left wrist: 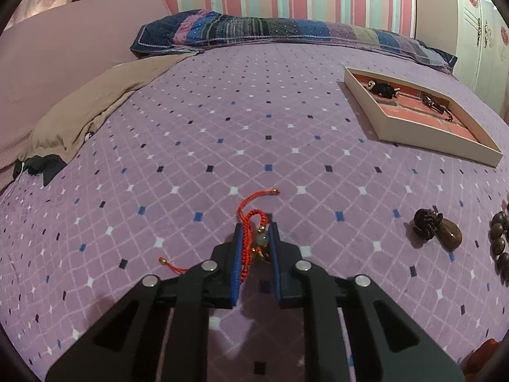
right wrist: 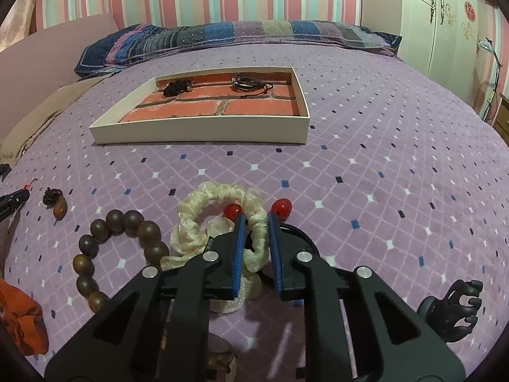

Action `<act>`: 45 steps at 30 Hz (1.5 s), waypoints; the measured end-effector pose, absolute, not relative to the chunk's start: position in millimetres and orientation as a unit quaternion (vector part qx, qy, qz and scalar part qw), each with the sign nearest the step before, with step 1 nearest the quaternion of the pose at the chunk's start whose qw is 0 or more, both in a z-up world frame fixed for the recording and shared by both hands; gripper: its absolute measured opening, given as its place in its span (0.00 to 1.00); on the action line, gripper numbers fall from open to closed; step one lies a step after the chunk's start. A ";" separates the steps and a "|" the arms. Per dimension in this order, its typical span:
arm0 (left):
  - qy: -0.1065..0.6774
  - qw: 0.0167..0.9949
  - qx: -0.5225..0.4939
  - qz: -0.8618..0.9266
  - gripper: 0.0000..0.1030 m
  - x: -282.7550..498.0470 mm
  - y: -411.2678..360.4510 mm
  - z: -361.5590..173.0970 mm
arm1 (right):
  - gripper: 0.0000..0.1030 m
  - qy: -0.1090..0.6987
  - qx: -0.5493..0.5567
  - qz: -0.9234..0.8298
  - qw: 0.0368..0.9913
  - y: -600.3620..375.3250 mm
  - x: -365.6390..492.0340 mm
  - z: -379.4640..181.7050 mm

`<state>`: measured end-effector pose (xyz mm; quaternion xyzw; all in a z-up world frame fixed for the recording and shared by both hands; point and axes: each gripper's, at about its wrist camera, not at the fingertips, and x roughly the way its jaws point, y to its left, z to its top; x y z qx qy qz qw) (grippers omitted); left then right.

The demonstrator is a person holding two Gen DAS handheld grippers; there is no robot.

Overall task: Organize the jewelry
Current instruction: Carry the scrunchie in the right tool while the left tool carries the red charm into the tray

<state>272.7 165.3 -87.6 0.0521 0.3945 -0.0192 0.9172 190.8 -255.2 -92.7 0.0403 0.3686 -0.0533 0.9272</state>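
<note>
In the left wrist view my left gripper (left wrist: 256, 226) is shut on a red braided cord bracelet (left wrist: 246, 215) with a pale bead and small gold beads, lying on the purple bedspread. Its loose cord ends trail out ahead and to the left. In the right wrist view my right gripper (right wrist: 256, 218) is shut on a cream ruffled scrunchie (right wrist: 219, 194), one fold pinched between the blue pads. Two red beads (right wrist: 281, 207) sit at the fingertips. A white tray (right wrist: 203, 133) with a brick-pattern lining lies further up the bed and holds two dark pieces (right wrist: 176, 88).
A brown wooden bead bracelet (right wrist: 114, 219) lies left of the scrunchie, and a brown pendant with a knot (right wrist: 57, 205) beyond it. A black claw clip (right wrist: 455, 312) is at lower right, orange cloth (right wrist: 22, 321) at lower left. A patchwork pillow (right wrist: 222, 35) lines the striped wall.
</note>
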 end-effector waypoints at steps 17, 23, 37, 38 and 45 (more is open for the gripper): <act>0.372 0.927 0.045 -0.025 0.15 275.4 145.1 -53.9 | 0.11 0.349 0.053 -0.035 0.935 -261.6 199.3 -72.8; 0.362 0.931 0.042 -0.039 0.15 286.2 124.1 -34.2 | 0.11 0.339 0.059 -0.026 0.939 -263.8 210.1 -59.6; 0.368 0.924 0.040 -0.091 0.15 341.4 52.3 -7.4 | 0.11 0.320 0.069 -0.021 0.945 -274.4 265.3 -23.9; 0.369 0.924 0.040 -0.094 0.15 344.4 46.9 -6.6 | 0.11 0.319 0.068 -0.021 0.945 -275.0 270.5 -22.0; 0.376 0.918 0.037 -0.118 0.15 373.2 12.9 1.7 | 0.11 0.326 0.066 -0.018 0.943 -282.0 308.3 -17.4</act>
